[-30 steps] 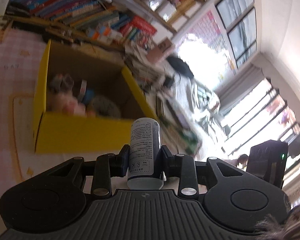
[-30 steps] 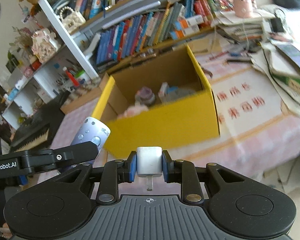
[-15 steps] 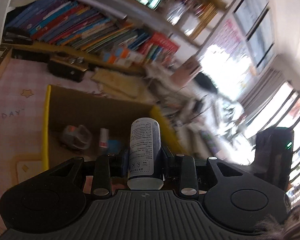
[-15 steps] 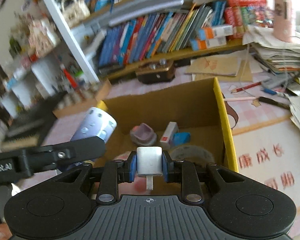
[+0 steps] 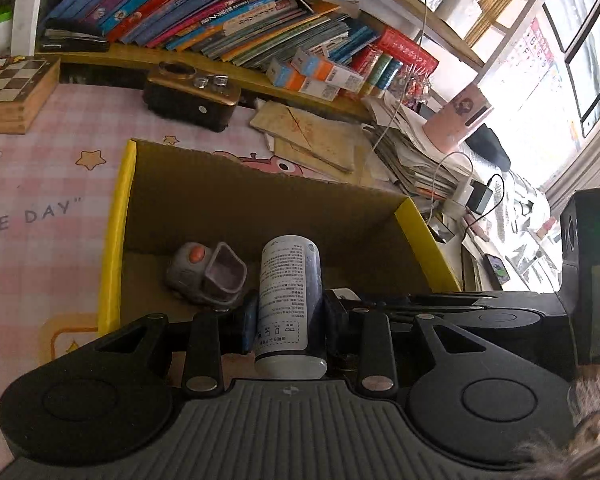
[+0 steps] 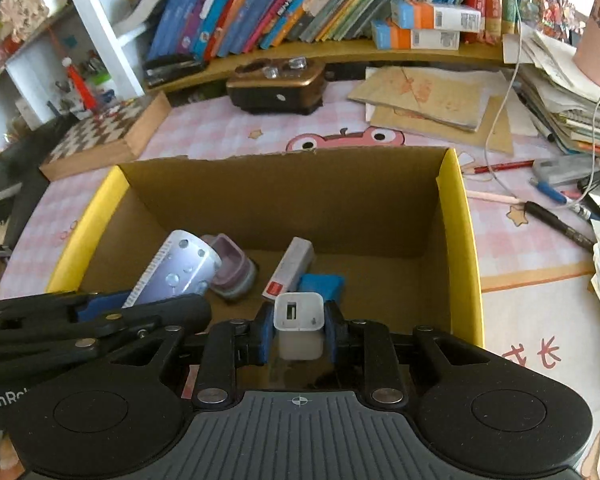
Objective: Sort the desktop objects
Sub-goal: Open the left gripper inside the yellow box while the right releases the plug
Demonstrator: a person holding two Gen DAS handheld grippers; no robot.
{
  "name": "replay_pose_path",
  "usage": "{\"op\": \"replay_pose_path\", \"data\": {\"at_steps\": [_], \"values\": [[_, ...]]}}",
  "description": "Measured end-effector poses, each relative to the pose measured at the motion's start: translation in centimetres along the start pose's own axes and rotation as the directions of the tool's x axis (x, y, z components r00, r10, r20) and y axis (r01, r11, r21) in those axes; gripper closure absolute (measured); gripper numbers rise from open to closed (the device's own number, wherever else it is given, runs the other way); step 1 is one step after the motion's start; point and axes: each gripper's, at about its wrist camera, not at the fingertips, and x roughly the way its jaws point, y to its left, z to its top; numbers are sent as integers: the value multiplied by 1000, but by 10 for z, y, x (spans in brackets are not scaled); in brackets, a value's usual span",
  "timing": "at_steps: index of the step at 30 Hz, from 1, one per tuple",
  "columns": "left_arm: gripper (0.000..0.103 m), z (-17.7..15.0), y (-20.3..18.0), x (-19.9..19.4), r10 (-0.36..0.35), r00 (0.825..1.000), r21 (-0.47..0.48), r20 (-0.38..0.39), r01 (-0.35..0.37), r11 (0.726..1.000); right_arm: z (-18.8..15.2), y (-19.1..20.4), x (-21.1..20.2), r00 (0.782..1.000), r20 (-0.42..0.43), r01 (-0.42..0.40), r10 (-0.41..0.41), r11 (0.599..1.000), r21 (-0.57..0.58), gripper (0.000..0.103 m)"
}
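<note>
Left wrist view shows the left claw (image 5: pixel 290 312) clamped on a white spray can (image 5: pixel 290 300), its pads pressing the can's two sides low on the body, so the can stands out forward from the claw with its printed label facing the camera. Can and claw hang over the open yellow cardboard box (image 5: pixel 114 248), which sits on the pink checked table (image 5: pixel 36 184) toward its far edge, near the bookshelf (image 5: pixel 204 4). On the box floor just left of the can lies a grey toy car (image 5: pixel 206 276). Right wrist view shows the right claw (image 6: pixel 299 330) closed on a white USB charger (image 6: pixel 299 326), gripped by its flat sides, its port facing up toward the camera; it too hangs over the box, near the front wall. Beyond it on the box floor lie a white and red small carton (image 6: pixel 290 266) and a blue object (image 6: pixel 324 286), touching each other. At the lower left the left claw reaches in from the side with the can over the box's left half.
</note>
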Motion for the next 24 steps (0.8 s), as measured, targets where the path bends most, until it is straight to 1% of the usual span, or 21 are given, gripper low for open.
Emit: {"op": "replay_pose_path", "data": {"at_steps": [5, 8, 10, 11, 14, 15, 16, 17, 18, 20, 22, 24], "values": [[74, -1, -2, 1, 22, 1000, 10, 6, -23, 1000, 2, 2, 1, 999, -10, 34, -34, 999, -2, 78], [69, -1, -3, -3, 37, 999, 1, 27, -37, 999, 3, 2, -2, 1000, 2, 30, -31, 999, 14, 75], [63, -1, -3, -7, 38, 998, 5, 43, -38, 999, 3, 0, -7, 1000, 19, 17, -18, 1000, 20, 73], [62, -1, -4, -10, 38, 998, 9, 53, -38, 999, 2, -1, -10, 999, 32, 9, -10, 1000, 25, 71], [53, -1, -7, -21, 33, 995, 25, 93, -35, 999, 0, -3, -20, 997, 69, -31, 28, 999, 45, 65], [37, -2, -7, -27, 44, 992, 28, 114, -48, 998, -2, -5, -25, 996, 84, -44, 40, 998, 53, 62], [17, -3, -8, -32, 69, 988, 27, 139, -74, 997, -3, -5, -28, 994, 97, -59, 53, 996, 59, 60], [13, -4, -8, -40, 81, 981, 27, 174, -87, 996, -4, -5, -32, 991, 109, -80, 74, 995, 59, 52], [12, -6, -7, -47, 79, 976, 27, 205, -86, 996, -6, -3, -37, 988, 125, -94, 87, 994, 53, 34], [12, -8, -4, -61, 83, 965, 7, 248, -88, 996, -11, 1, -47, 984, 170, -70, 62, 997, 42, 16], [12, -10, -2, -73, 92, 956, -5, 280, -94, 996, -16, 4, -57, 977, 205, -70, 61, 997, 35, 16], [11, -15, -1, -88, 102, 942, -2, 320, -107, 994, -22, 5, -67, 966, 252, -63, 49, 997, 48, 16]]}}
